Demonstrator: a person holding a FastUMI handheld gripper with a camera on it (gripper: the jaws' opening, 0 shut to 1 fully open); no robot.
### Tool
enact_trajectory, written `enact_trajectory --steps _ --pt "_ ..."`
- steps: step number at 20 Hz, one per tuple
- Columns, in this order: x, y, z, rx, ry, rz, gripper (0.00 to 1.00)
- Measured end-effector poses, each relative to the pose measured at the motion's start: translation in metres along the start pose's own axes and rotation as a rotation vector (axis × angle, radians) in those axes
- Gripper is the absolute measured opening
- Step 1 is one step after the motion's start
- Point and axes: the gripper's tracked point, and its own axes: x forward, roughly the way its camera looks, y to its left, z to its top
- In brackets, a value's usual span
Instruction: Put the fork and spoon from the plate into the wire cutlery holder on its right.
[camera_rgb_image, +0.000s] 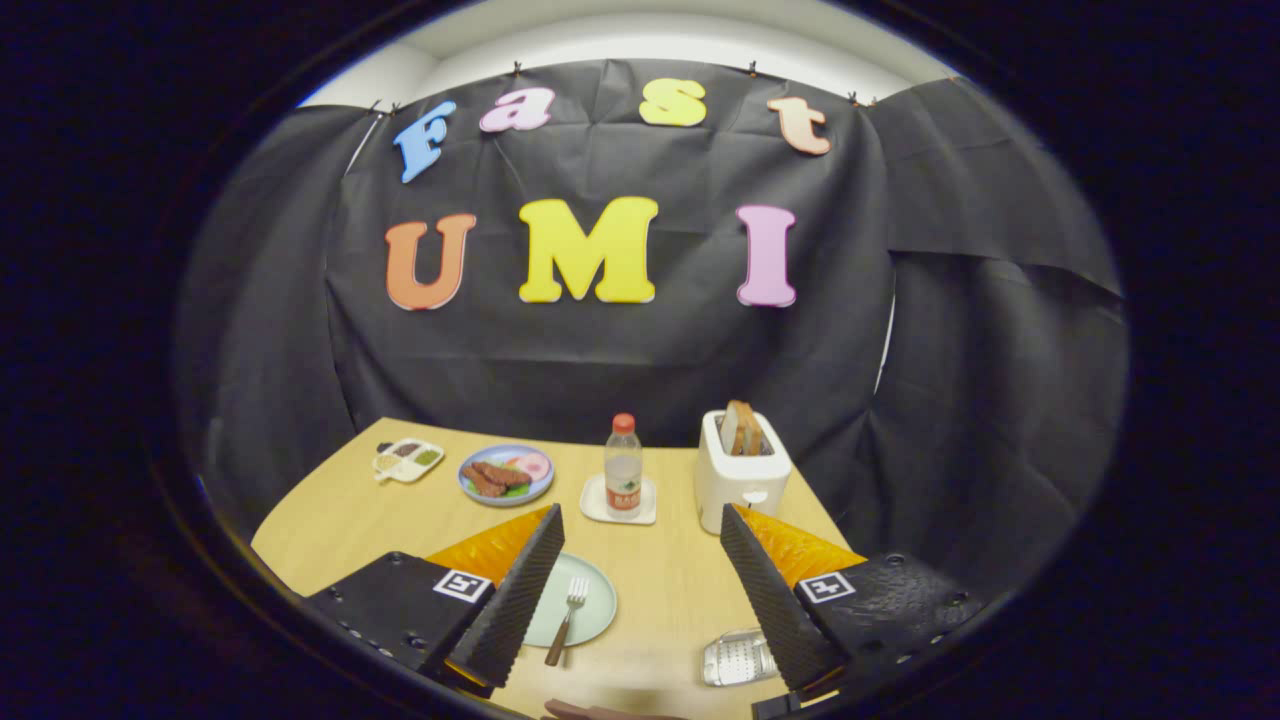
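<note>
While the gripper (640, 545) gapes, fork (567, 618) on plate (590, 610) lies between its fingers.

Table (680, 590), light wood: green plate (595, 610), wire holder (735, 657), coaster (618, 500), toaster (740, 470), blue plate (470, 495), small divided dish (408, 460).

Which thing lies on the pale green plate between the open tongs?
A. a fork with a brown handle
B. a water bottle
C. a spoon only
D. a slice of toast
A: a fork with a brown handle lies on the pale green plate, its tines pointing away, just inside the left finger of the open tongs, which hold nothing.
</note>
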Motion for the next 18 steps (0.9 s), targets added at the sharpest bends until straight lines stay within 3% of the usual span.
enact_trajectory --steps 7,12,15,18 --pt "0.059 0.040 -0.095 -0.022 0.241 0.021 0.94" --pt "0.086 0.072 -0.130 -0.030 0.310 0.063 0.93" --pt "0.106 0.082 -0.163 -0.033 0.376 0.060 0.75" --pt "0.119 0.083 -0.189 -0.023 0.446 0.040 0.69"
